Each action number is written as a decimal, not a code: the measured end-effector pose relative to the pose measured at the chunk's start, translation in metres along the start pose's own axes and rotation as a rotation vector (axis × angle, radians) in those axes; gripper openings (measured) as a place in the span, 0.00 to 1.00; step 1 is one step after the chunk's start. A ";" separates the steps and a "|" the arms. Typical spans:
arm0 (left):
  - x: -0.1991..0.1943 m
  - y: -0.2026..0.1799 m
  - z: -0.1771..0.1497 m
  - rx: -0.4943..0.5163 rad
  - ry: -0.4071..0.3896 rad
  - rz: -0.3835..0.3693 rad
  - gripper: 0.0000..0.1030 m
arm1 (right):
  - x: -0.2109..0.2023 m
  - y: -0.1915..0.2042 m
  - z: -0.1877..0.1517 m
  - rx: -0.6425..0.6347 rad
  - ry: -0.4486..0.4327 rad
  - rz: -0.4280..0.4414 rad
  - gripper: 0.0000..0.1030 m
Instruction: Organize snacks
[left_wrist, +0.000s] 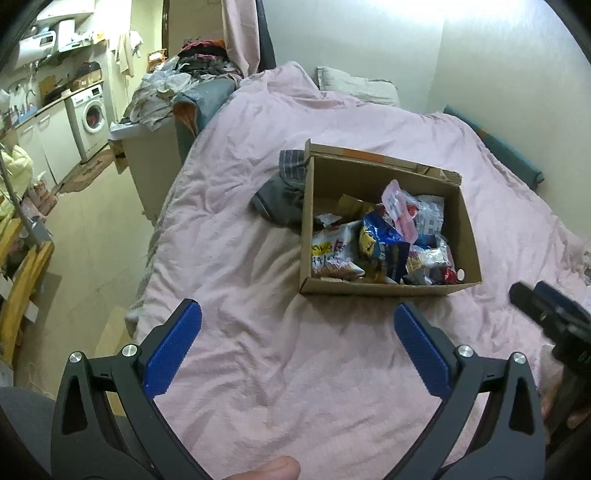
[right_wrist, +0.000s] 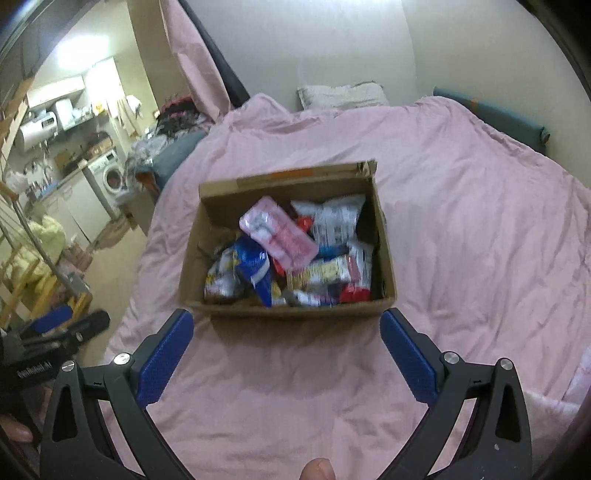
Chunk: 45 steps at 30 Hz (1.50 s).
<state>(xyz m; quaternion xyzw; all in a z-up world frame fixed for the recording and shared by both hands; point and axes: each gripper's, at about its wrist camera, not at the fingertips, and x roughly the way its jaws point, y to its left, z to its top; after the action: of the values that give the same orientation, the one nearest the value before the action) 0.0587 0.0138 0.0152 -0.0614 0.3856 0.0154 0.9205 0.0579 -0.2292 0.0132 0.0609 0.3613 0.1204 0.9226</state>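
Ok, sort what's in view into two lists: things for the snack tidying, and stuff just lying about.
For the job:
- cardboard box
- blue snack bag
- pink packet
- white packet
- left gripper, open
- right gripper, open

Lying about:
- grey garment beside the box
- pink duvet
- pillow
- clothes pile
- washing machine
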 end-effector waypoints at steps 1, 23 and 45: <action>0.001 0.001 -0.001 -0.003 0.000 -0.019 1.00 | 0.002 0.001 -0.003 0.000 0.006 0.000 1.00; 0.018 0.001 -0.014 -0.020 0.019 0.007 1.00 | 0.021 0.010 -0.008 -0.024 0.025 -0.073 1.00; 0.016 0.002 -0.013 -0.025 0.019 0.009 1.00 | 0.020 0.011 -0.009 -0.037 0.023 -0.077 1.00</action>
<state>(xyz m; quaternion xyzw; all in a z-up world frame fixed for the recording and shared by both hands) 0.0602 0.0137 -0.0057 -0.0711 0.3945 0.0235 0.9158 0.0641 -0.2126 -0.0044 0.0287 0.3715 0.0921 0.9234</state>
